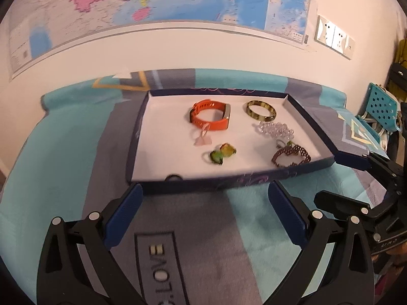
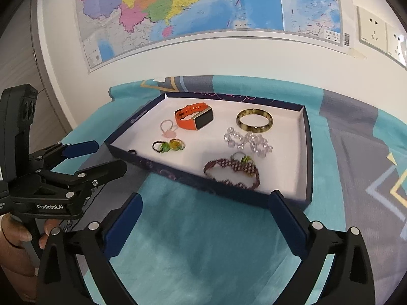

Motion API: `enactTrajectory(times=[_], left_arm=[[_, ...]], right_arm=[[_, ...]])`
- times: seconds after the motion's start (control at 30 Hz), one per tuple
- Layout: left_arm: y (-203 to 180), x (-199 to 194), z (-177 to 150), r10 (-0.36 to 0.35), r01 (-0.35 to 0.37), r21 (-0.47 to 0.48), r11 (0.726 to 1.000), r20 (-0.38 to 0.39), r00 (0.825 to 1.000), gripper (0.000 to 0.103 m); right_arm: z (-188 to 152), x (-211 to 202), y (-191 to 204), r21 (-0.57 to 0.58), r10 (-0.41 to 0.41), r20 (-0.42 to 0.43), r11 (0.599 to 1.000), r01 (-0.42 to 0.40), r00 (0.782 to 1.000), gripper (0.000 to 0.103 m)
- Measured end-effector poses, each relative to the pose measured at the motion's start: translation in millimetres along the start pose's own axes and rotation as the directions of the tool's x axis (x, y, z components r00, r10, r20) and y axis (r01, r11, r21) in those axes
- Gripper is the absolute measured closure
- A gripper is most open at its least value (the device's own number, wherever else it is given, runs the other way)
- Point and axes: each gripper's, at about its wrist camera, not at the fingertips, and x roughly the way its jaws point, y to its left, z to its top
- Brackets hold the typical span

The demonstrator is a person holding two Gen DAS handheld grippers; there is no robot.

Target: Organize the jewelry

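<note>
A shallow dark blue box lid with a white inside lies on the bed. In it are an orange smartwatch, a green-gold bangle, a clear bead bracelet, a maroon woven bracelet, a pink hair tie and green-yellow hair ties. My left gripper is open and empty before the lid's near edge. My right gripper is open and empty near the lid's right corner.
The bed cover is teal and grey. A wall map and wall sockets are behind. A teal perforated object stands at the right. The left gripper also shows in the right wrist view.
</note>
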Motion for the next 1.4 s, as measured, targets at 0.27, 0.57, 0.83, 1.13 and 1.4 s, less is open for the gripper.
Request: enactTrajectory(times=[0.27,0.57,0.83,1.13,1.4], left_arm=[[-3.7,-18.4,-15.1,0.058,-0.058,-0.001,0.998,0.019,0.998,0.006],[-8.2,-30.1,-20.7,0.077,-0.077,0.010,0.997,0.036,0.996,0.006],[-12.8,-34.6,-23.3,0.064,-0.065,0.010,0.998,0.038,0.997,0.006],[-18.0,-33.0,-28.4,0.051,-0.051,0.014,0.999,0.024,0.998,0.006],[-20.3,-32.0,-29.3,0.053,-0.053,0.020,0.998,0.019,0.998,0.006]], right_arm=[[-14.8,-10.3,5.5,0.043,-0.044,0.016,0.998,0.043,0.999,0.007],[-23.4,-17.3,9.5,0.056,-0.057,0.017,0.997,0.056,0.998,0.007],[-27.6,-20.3,10.8,0.063,-0.056,0.016,0.996,0.055,0.998,0.007],[-30.3,-20.6,13.3,0.058,-0.057,0.012,0.997,0.056,0.998,0.007],[-31.3,-20.9,11.9,0.064,-0.056,0.014,0.996,0.055,0.998,0.007]])
